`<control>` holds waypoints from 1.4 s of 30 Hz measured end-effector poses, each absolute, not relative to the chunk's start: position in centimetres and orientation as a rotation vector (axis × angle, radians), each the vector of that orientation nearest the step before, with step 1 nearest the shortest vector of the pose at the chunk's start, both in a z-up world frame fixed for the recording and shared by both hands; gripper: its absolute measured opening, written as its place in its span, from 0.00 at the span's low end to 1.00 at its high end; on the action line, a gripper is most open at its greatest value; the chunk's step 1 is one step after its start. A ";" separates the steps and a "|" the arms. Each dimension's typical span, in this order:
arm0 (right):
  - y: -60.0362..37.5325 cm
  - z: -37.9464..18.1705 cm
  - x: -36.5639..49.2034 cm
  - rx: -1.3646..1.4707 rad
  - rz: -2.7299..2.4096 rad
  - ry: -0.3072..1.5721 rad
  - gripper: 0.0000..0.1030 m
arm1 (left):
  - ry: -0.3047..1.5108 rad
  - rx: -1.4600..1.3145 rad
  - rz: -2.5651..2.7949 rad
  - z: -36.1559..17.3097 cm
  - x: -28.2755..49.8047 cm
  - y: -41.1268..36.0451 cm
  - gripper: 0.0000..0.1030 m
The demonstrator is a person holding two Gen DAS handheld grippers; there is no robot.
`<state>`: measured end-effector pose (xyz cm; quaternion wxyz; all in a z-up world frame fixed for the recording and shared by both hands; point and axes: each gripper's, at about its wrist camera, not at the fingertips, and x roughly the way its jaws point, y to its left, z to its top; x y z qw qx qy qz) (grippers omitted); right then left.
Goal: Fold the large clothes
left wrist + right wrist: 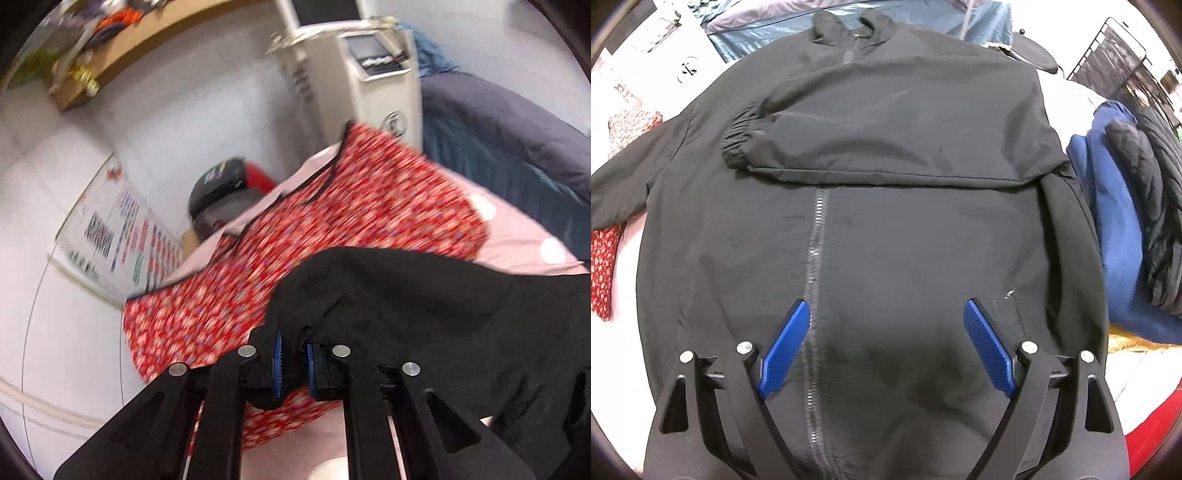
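A black zip-up jacket point(886, 229) lies front-up on the pink bed sheet, collar at the far end. One sleeve point(886, 147) is folded across the chest, its elastic cuff at the left. The other sleeve point(624, 192) stretches out to the left. My right gripper point(886, 314) is open and empty, hovering over the lower front by the zipper. In the left wrist view my left gripper point(294, 358) is shut on a bunch of the jacket's black fabric point(406, 306) and holds it lifted above the bed.
A red floral garment point(295, 240) lies on the pink sheet point(517, 236) under my left gripper and shows at the left of the right wrist view point(605, 266). Folded blue and black quilted clothes point(1126, 221) are stacked at the right. A white appliance point(384, 81) stands behind the bed.
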<state>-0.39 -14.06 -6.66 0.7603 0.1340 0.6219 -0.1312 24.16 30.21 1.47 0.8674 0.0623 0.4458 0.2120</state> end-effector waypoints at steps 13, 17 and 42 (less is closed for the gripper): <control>-17.6 -7.3 -1.7 0.389 -0.324 1.342 0.82 | 0.914 0.674 -0.225 -3.5 21.6 -4.1 0.26; -19.7 -7.4 -3.3 0.424 -0.388 1.343 0.82 | 1.065 0.761 -0.319 -9.6 19.0 -10.2 0.67; -11.8 -4.4 11.5 0.162 -0.108 1.242 0.82 | 1.131 0.597 -0.136 -8.8 12.5 3.3 0.94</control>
